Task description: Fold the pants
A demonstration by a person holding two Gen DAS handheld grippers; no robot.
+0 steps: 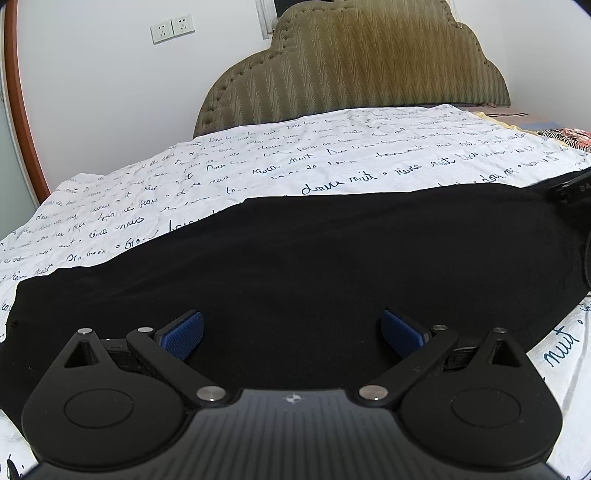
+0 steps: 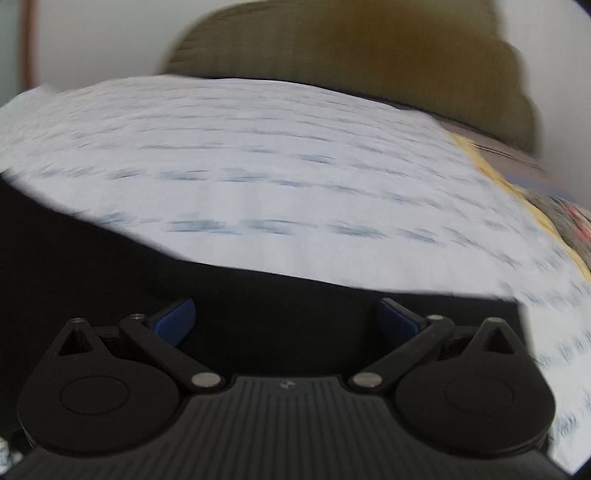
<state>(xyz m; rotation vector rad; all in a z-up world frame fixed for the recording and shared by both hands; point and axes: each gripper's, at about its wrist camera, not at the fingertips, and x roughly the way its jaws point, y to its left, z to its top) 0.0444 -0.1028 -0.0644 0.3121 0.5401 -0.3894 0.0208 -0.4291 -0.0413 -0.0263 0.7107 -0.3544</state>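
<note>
Black pants [image 1: 314, 251] lie flat across a white bedsheet [image 1: 258, 162] printed with handwriting. My left gripper [image 1: 291, 332] hovers low over the pants' near side, its blue pads [image 1: 184, 332] spread wide with nothing between them. In the blurred right wrist view the same black pants [image 2: 258, 302] fill the lower left, and my right gripper [image 2: 286, 319] stands open above the cloth, holding nothing. A black part of the other gripper [image 1: 574, 192] shows at the right edge of the left wrist view.
An olive padded headboard [image 1: 354, 66] rises behind the bed against a white wall with two sockets [image 1: 172, 28]. A wooden door frame [image 1: 22, 103] stands at the left. A colourful patterned cloth [image 1: 565, 134] lies at the far right of the bed.
</note>
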